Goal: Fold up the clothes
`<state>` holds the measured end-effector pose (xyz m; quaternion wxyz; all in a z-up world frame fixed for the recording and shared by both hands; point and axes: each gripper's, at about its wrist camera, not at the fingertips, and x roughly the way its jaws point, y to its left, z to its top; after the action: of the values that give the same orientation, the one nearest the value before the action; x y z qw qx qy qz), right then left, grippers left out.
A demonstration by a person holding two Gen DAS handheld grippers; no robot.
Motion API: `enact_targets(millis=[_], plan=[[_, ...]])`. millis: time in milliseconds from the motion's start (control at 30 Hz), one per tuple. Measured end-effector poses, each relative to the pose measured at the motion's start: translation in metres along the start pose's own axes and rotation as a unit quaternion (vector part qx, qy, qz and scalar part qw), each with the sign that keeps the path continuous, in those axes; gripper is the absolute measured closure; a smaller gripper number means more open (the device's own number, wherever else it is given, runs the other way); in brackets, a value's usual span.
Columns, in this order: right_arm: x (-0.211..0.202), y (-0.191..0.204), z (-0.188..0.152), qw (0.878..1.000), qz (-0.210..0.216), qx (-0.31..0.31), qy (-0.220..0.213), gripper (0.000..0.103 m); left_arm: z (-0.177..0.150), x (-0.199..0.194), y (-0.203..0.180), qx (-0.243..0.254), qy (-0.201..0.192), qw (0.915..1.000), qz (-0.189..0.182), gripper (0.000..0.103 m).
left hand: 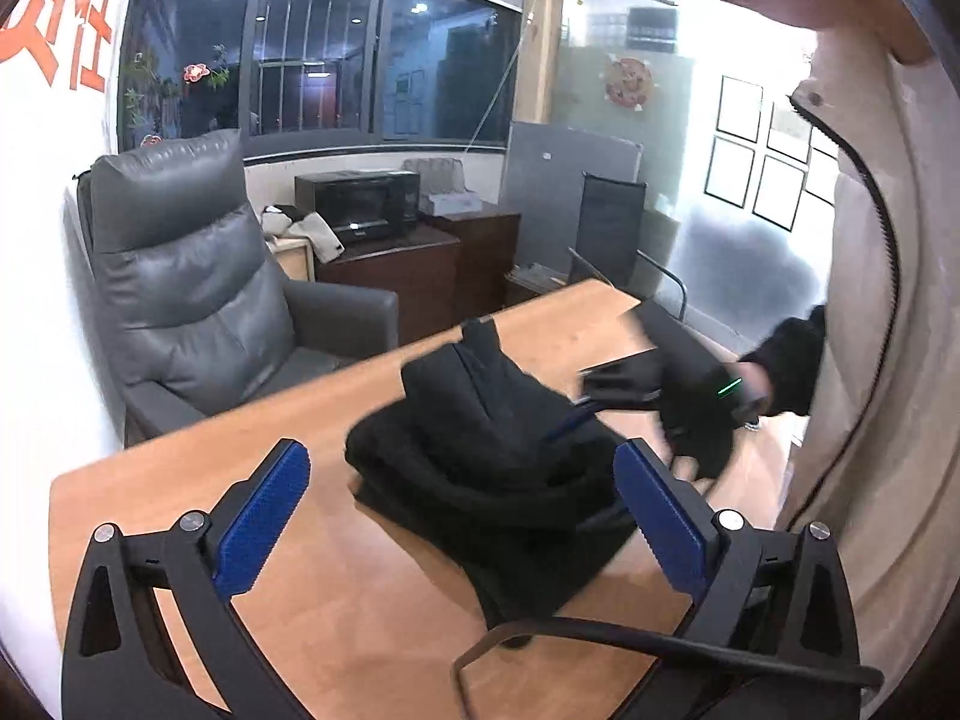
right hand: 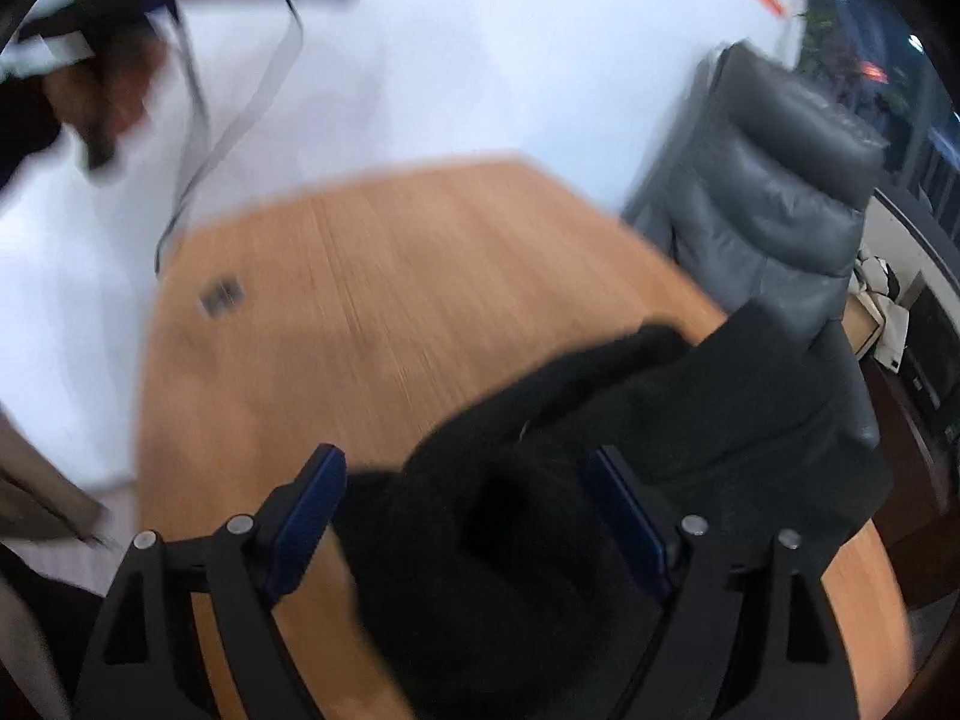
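Above the wooden worktop [left hand: 336, 588], the left gripper [left hand: 462, 510] hovers, jaws spread, before the folded black garment [left hand: 498, 456]; the right gripper [right hand: 465, 516], jaws spread, straddles that garment, motion-blurred.

One folded black fabric garment [left hand: 498, 468] on one light wooden counter [left hand: 336, 588]. Two sets of black tongs with blue pads: left [left hand: 462, 516], right [right hand: 465, 525]. One grey padded leather armchair [left hand: 192, 276]. One black microwave oven [left hand: 360, 204]. One dark wooden cabinet [left hand: 414, 276]. Six white framed wall panels [left hand: 762, 156].
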<state>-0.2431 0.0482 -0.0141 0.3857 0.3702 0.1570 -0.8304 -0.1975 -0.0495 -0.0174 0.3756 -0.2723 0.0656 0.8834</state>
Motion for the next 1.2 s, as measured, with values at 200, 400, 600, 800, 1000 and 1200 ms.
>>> enact_targets(millis=[200,400,600,800,1000,1200], plan=[[-0.056,-0.040,-0.031,0.996,0.047,0.049,-0.054,0.008,0.042,0.074,0.000,0.025,-0.008,0.9984,-0.051,0.000],[-0.001,-0.039,-0.056,0.995,0.084,0.032,-0.047,0.043,0.066,0.135,0.000,0.024,0.015,0.9957,-0.089,0.000],[0.083,0.026,-0.067,0.991,0.117,-0.056,0.029,0.044,0.080,0.127,0.002,0.034,0.020,0.9973,-0.062,0.000],[0.085,0.040,-0.069,0.991,0.084,-0.098,0.026,0.034,0.093,0.101,0.024,0.023,0.028,0.9979,0.053,0.000],[-0.006,-0.025,-0.076,0.992,0.074,0.068,-0.070,0.013,0.087,0.099,0.023,0.009,0.043,0.9976,0.054,0.000],[-0.042,-0.092,-0.088,0.982,-0.006,0.167,-0.086,0.013,0.067,0.071,0.048,-0.017,0.125,0.9718,0.199,0.000]])
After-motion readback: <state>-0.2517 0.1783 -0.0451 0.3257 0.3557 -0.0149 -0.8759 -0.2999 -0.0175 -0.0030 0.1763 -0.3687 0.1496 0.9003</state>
